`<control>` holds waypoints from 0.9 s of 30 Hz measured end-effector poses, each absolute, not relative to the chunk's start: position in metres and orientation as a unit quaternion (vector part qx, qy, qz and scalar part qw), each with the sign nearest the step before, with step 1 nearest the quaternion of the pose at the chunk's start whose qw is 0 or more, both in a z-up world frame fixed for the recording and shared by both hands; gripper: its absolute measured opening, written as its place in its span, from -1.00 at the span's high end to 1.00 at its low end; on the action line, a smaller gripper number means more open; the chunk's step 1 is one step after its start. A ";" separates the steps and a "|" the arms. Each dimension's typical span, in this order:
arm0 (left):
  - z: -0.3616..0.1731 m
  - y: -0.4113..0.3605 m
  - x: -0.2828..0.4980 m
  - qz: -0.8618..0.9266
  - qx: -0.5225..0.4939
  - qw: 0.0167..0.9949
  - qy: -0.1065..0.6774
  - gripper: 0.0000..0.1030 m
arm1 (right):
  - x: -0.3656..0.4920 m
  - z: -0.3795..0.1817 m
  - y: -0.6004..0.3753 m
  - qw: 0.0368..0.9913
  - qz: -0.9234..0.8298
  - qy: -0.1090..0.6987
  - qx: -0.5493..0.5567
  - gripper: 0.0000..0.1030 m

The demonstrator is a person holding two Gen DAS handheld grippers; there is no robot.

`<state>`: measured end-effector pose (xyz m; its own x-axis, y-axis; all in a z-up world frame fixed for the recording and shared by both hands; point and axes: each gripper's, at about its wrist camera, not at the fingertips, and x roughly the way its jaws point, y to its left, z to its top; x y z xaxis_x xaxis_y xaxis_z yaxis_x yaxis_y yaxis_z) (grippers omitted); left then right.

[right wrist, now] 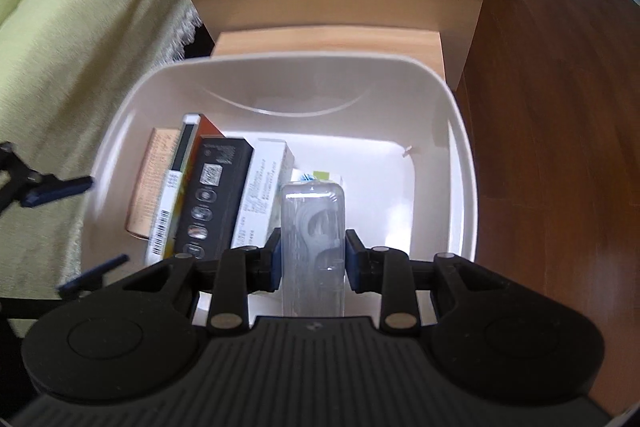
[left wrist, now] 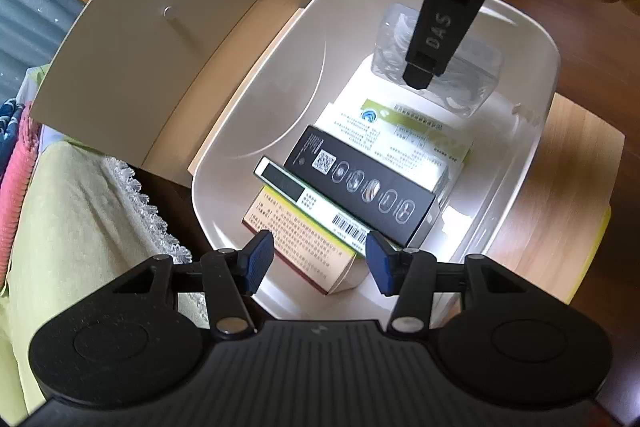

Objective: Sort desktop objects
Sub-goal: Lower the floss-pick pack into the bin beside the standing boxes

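Right claw (right wrist: 311, 259) pinches a clear plastic case (right wrist: 312, 227), see-thru w/ grey bits inside, over the white bin (right wrist: 460, 131). Left claw (left wrist: 318, 259) gapes empty near the black box (left wrist: 360, 187).

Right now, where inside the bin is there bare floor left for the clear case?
Bare floor shows along the white bin's right wall, beside the clear case held by the right gripper. The left half is crowded with stacked boxes; the open left gripper hovers there.
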<state>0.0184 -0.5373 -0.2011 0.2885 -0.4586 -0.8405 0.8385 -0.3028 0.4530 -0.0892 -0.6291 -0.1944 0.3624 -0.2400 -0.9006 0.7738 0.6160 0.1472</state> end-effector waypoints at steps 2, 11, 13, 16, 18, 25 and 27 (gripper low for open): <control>-0.202 -0.537 0.019 -0.572 0.570 0.565 0.168 -0.08 | -0.085 -0.202 -0.631 0.767 -0.330 0.469 0.288 0.48; -0.200 -0.539 0.016 -0.577 0.565 0.565 0.168 -0.08 | -0.073 -0.224 -0.641 0.745 -0.333 0.504 0.285 0.48; -0.200 -0.539 0.016 -0.577 0.565 0.565 0.168 -0.08 | -0.071 -0.228 -0.643 0.738 -0.337 0.512 0.282 0.48; -0.200 -0.540 0.017 -0.577 0.564 0.565 0.170 -0.08 | -0.067 -0.234 -0.645 0.728 -0.346 0.527 0.268 0.48; -0.200 -0.540 0.017 -0.577 0.564 0.565 0.171 -0.08 | -0.064 -0.238 -0.645 0.724 -0.350 0.536 0.258 0.48; -0.202 -0.540 0.016 -0.578 0.566 0.562 0.171 -0.08 | -0.064 -0.248 -0.645 0.718 -0.350 0.542 0.261 0.48; -0.202 -0.540 0.015 -0.578 0.566 0.562 0.170 -0.08 | -0.064 -0.249 -0.646 0.718 -0.350 0.540 0.265 0.48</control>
